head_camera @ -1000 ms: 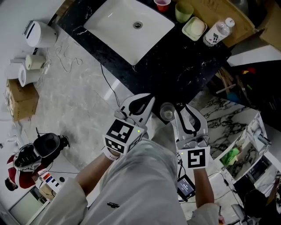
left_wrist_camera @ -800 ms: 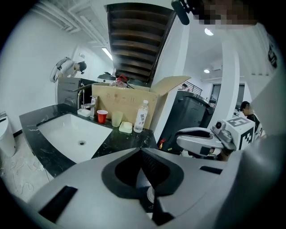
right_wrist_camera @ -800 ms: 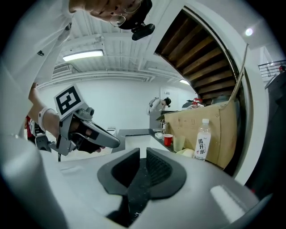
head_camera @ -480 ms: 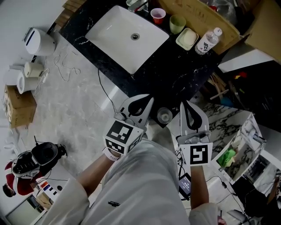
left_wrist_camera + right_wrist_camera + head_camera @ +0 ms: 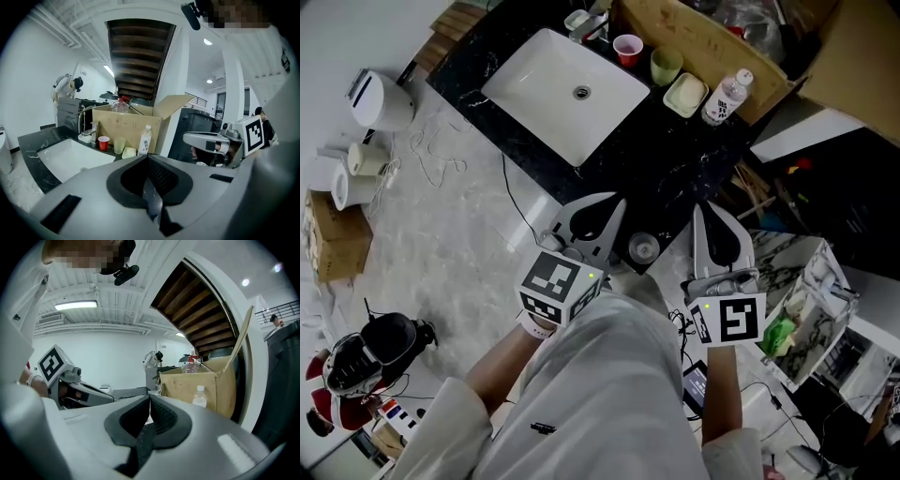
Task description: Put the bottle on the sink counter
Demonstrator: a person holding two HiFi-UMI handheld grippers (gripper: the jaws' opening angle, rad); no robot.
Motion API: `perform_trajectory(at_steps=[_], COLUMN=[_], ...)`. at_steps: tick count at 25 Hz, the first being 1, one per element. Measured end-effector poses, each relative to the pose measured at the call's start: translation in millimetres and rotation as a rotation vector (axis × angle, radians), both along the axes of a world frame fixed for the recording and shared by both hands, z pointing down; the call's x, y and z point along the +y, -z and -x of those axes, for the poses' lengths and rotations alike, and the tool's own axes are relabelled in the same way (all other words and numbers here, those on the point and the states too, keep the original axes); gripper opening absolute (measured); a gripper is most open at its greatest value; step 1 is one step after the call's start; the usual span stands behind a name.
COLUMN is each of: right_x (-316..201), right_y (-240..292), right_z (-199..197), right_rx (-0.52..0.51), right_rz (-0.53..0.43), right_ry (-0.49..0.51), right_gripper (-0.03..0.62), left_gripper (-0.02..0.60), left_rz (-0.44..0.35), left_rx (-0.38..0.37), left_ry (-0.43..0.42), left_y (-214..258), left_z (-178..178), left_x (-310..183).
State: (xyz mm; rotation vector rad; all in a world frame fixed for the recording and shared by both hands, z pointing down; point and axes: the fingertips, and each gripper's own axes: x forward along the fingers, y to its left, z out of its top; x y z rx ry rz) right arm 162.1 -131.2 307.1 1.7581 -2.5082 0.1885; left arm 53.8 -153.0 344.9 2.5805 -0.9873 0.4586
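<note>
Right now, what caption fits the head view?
Left gripper and right gripper, both shut, face a black counter, sink and water bottle.

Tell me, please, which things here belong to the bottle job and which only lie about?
Job: clear plastic bottle with white label; black marble sink counter; left gripper; right gripper.
Lying about: small red cup; pale green cup; cream square dish; brown cardboard box.

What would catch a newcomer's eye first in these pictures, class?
The left gripper and right gripper, both shut, fill the head view's middle. Beyond them a white sink sits in a black counter, with a clear bottle standing beside a cardboard box.
</note>
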Motion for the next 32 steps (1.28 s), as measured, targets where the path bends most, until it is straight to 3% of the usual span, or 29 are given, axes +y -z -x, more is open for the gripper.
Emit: perform_trajectory(at_steps=[18,32], right_x=[3.2,19.3], right_y=[81.0,90.7], right_z=[-20.1,-44.6], right_rx=[-0.036,-0.066], right_rz=[-0.132,-0.169], right_ry=[-0.035,-0.086], right_gripper=[0.014,0.014], left_gripper=[0.008,0.008], left_rz=[-0.136,-0.192], left_rx=[0.064,0.086], left_ry=[-0.019,-0.045], left_y=[62.9,86.2], left_z=[-11.0,-24.1], left_x=[-7.2,-2.7])
